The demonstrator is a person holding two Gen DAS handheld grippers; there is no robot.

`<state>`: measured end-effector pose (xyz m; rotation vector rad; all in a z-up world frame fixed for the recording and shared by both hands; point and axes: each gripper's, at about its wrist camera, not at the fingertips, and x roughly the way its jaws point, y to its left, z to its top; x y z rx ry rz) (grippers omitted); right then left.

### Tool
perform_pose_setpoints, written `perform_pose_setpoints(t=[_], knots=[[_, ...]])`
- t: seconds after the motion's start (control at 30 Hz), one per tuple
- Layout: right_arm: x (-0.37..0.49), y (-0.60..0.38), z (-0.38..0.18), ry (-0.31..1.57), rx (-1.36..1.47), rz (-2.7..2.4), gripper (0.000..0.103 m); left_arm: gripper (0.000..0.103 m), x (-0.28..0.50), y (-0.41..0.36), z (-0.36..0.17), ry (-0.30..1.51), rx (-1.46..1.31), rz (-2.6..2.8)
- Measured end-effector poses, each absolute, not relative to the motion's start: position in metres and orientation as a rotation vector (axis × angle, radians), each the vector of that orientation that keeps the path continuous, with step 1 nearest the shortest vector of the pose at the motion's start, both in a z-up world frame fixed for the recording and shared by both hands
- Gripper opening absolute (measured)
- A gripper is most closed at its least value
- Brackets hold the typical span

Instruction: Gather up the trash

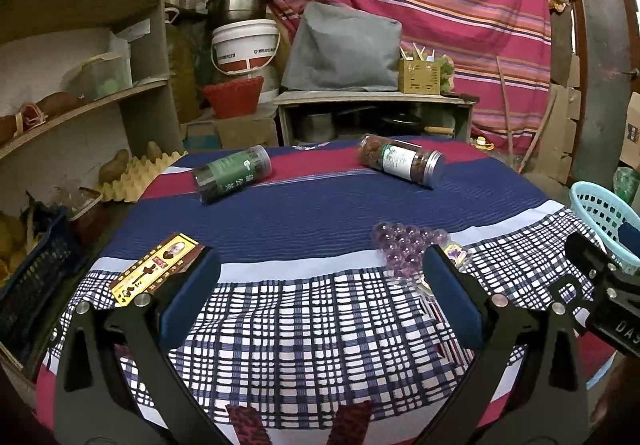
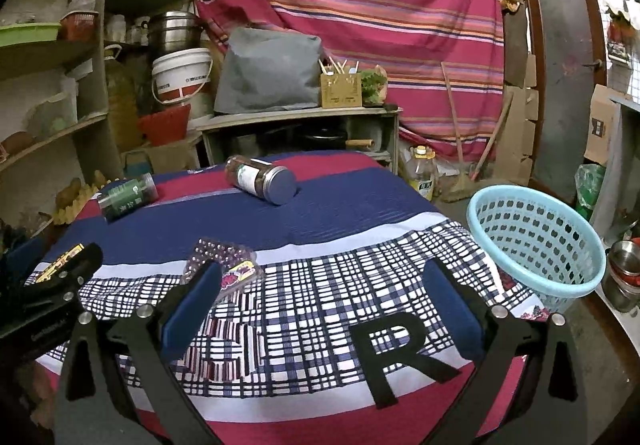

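Trash lies spread on the counter (image 2: pixel 328 201), which is covered with a striped and checked cloth. A green jar (image 1: pixel 232 173) lies on its side at the far left. A brown jar (image 1: pixel 401 160) with a silver lid lies on its side at the far middle, well apart from the green one. A flat yellow box (image 1: pixel 154 272) lies near the left edge, just beside the left finger of the left tongs (image 1: pixel 322 295). A clear pack of purple beads (image 1: pixel 404 249) lies nearer to the middle, close to the right finger of these tongs.

The left tongs are wide apart and hold nothing; they hang over the checked part of the cloth. The right tongs (image 2: pixel 322 305) are also wide apart and empty. In the right wrist view the purple pack (image 2: pixel 222 261) is just behind their left finger, but it is not between the fingers.

A light blue basket (image 2: pixel 538 241) stands at the right side of the counter, apart from all the trash. From these views it is not sure whether anything is inside it.
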<state>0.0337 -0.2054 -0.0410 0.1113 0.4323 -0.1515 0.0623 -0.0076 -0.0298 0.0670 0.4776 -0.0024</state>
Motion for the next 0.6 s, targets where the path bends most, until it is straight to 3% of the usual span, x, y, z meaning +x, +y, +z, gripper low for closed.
perform_pose_setpoints(t=[0.6], knots=[[0.0383,-0.2017,-0.0519,0.454,0.094,-0.180,0.098,0.098,0.0664,-0.0109,-0.0386,0.501,0.074,0.010]])
